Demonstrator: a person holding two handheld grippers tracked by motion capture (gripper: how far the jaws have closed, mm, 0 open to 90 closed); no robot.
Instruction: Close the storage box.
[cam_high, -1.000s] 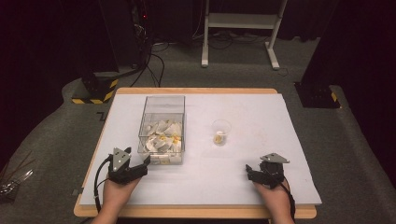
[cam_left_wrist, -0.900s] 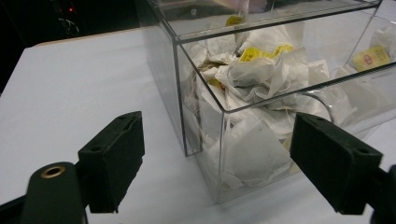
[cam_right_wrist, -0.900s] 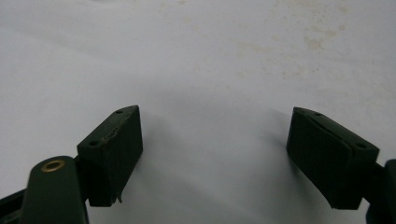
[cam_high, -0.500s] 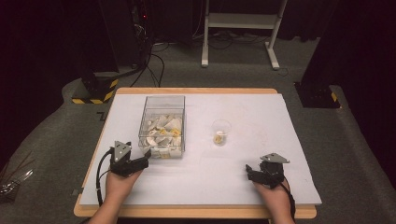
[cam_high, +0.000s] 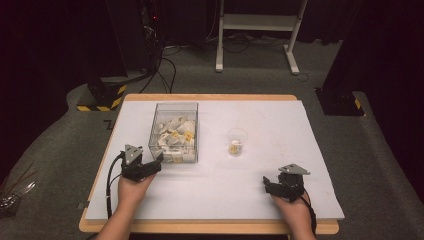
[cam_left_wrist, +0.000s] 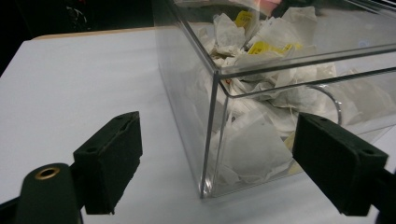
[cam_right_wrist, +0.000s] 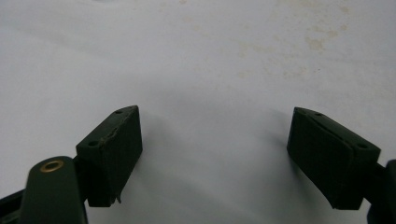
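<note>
High view: clear box (cam_high: 174, 131) – long axis runs away from the person.

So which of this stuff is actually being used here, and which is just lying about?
In use:
- clear box of tea bags, with the open left gripper at its near corner
- small cup, likely
- right gripper, open, resting on the table

Lying about:
- white stand on the floor
- cables

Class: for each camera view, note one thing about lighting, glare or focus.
High view: bright table amid dark surroundings. Left gripper view: glare streaks along the clear box rim; near fingers soft. Right gripper view: soft shadows under its fingers, faint stains on the white surface.
</note>
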